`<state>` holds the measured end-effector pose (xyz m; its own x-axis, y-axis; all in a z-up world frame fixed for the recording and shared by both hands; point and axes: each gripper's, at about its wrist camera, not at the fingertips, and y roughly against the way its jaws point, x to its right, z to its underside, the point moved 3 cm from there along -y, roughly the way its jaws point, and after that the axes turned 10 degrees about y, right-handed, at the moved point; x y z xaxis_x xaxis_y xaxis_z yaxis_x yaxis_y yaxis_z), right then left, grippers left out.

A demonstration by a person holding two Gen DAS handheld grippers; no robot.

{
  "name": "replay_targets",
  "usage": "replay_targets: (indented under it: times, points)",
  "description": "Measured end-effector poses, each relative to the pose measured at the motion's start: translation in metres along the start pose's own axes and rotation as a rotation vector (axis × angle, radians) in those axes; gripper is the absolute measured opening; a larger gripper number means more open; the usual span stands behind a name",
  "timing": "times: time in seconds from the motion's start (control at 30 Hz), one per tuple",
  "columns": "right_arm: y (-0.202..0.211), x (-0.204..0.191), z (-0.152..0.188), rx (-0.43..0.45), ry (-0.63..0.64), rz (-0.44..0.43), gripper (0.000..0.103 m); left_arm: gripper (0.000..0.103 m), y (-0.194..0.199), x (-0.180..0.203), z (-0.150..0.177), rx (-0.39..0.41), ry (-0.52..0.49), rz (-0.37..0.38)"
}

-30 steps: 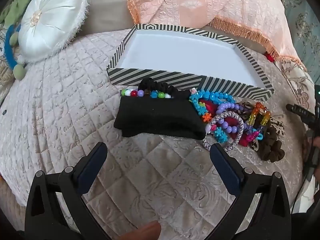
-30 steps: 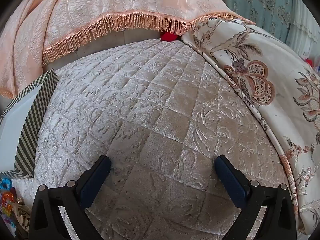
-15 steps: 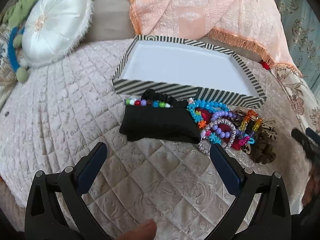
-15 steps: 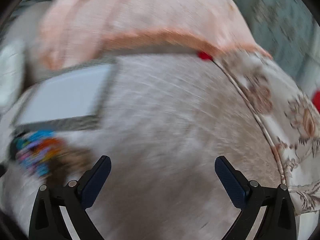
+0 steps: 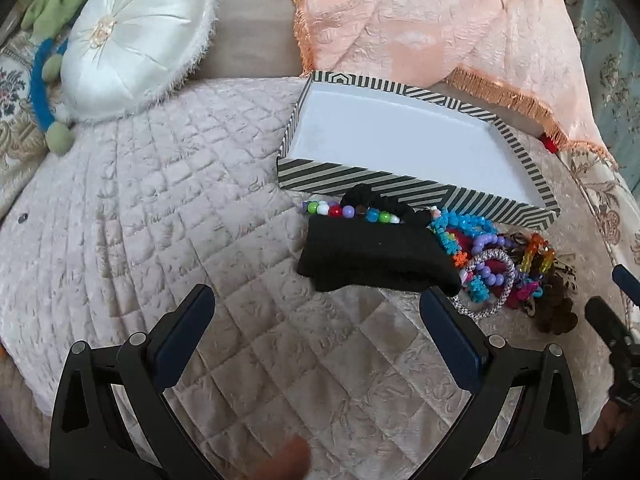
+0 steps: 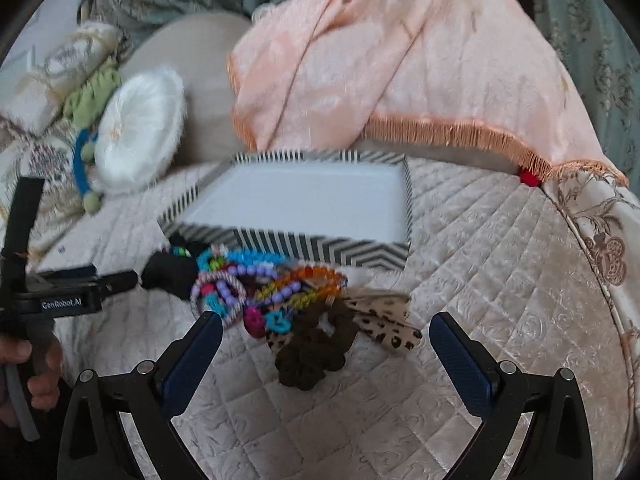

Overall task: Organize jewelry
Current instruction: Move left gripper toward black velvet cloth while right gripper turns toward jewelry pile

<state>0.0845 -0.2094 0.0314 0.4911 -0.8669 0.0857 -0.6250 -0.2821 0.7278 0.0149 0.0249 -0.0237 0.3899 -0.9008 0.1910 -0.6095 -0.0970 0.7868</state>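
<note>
A striped black-and-white box (image 5: 384, 182) with an empty white inside stands on the quilted bed; it also shows in the right wrist view (image 6: 304, 246). In front of it lies a heap of bead bracelets (image 5: 486, 268) (image 6: 256, 280), a black cloth (image 5: 372, 256) and a brown scrunchie (image 6: 316, 350) (image 5: 556, 308). My left gripper (image 5: 316, 322) is open and empty, just short of the black cloth. My right gripper (image 6: 326, 338) is open and empty, its fingers either side of the brown scrunchie.
A round white cushion (image 5: 136, 36) and a green-and-blue toy (image 5: 52, 92) lie at the back left. A peach fringed blanket (image 5: 432, 28) drapes behind the box. A floral cover (image 6: 600, 240) bounds the quilt (image 5: 140, 216) on the right.
My right gripper swung left from bare quilt to face the box and the heap, with the scrunchie now between its fingers. My left gripper turned left, so the box sits further right in view.
</note>
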Motion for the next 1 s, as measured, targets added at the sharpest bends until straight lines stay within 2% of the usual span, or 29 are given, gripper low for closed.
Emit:
replay_targets:
  times: [0.13, 0.23, 0.43, 0.53, 0.67, 0.73, 0.87, 0.93, 1.0]
  points:
    - [-0.009, -0.007, -0.003, -0.042, 0.044, 0.061, 0.103, 0.103, 0.002, 0.002, 0.001, 0.010, -0.010, 0.003]
    - [-0.016, -0.005, 0.000, -0.079, 0.026, 0.061, 0.103, 0.103, -0.006, 0.005, 0.003, -0.022, -0.020, -0.006]
    - [-0.010, -0.003, -0.003, -0.048, 0.036, 0.084, 0.103, 0.103, -0.009, 0.007, 0.008, -0.045, -0.035, -0.009]
    - [-0.010, 0.000, -0.003, -0.067, 0.024, 0.086, 0.103, 0.103, -0.008, 0.011, 0.008, -0.045, -0.032, -0.003]
    - [-0.005, -0.003, -0.003, -0.045, 0.033, 0.110, 0.103, 0.103, -0.004, 0.016, 0.007, -0.026, -0.029, 0.014]
    - [-0.002, -0.008, -0.004, -0.032, 0.023, 0.092, 0.103, 0.103, -0.005, 0.017, 0.002, -0.010, -0.013, 0.030]
    - [0.001, -0.025, -0.001, -0.026, 0.055, 0.037, 0.103, 0.103, -0.006, 0.020, -0.004, 0.074, 0.017, 0.040]
    - [0.006, -0.032, 0.002, -0.016, 0.095, 0.035, 0.103, 0.103, -0.012, 0.021, -0.004, 0.077, 0.024, 0.040]
    - [0.010, -0.034, 0.006, -0.004, 0.116, 0.033, 0.103, 0.103, -0.023, 0.024, -0.004, 0.041, 0.037, 0.042]
